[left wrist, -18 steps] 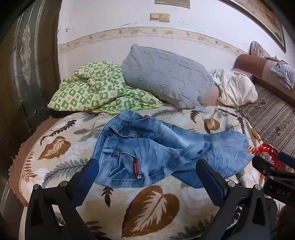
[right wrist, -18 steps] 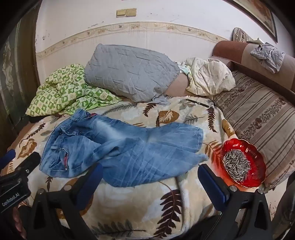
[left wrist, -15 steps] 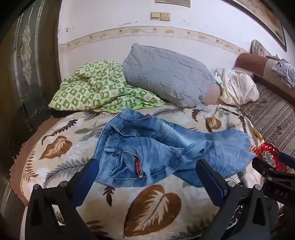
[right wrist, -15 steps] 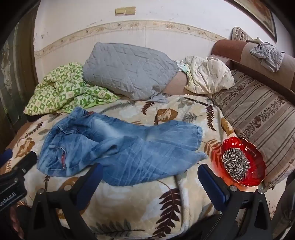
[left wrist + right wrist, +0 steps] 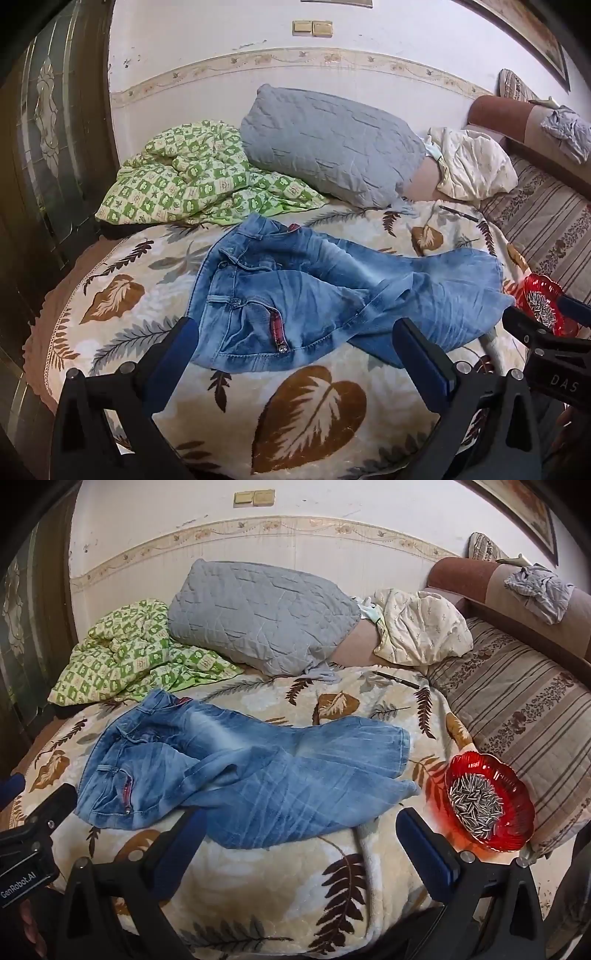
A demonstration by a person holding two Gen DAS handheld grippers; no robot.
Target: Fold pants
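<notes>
A pair of blue jeans [image 5: 317, 291] lies crumpled on the leaf-patterned bed cover [image 5: 310, 406], waist to the left, legs crossed and running right. It also shows in the right wrist view [image 5: 236, 771]. My left gripper [image 5: 295, 347] is open and empty, above the near edge of the jeans by the waist and pocket. My right gripper [image 5: 299, 834] is open and empty, above the near leg's lower edge. Each gripper's body shows at the edge of the other's view.
A red glass bowl of sunflower seeds [image 5: 487, 801] sits at the bed's right edge, close to the leg hems. A grey pillow [image 5: 258, 616], a green checked blanket [image 5: 129, 657] and a cream cloth [image 5: 421, 631] lie at the back. A striped sofa [image 5: 517, 701] stands at the right.
Both grippers have moved slightly forward toward the jeans, which look a little larger in both views. The jeans have not moved. Both grippers stay open.
</notes>
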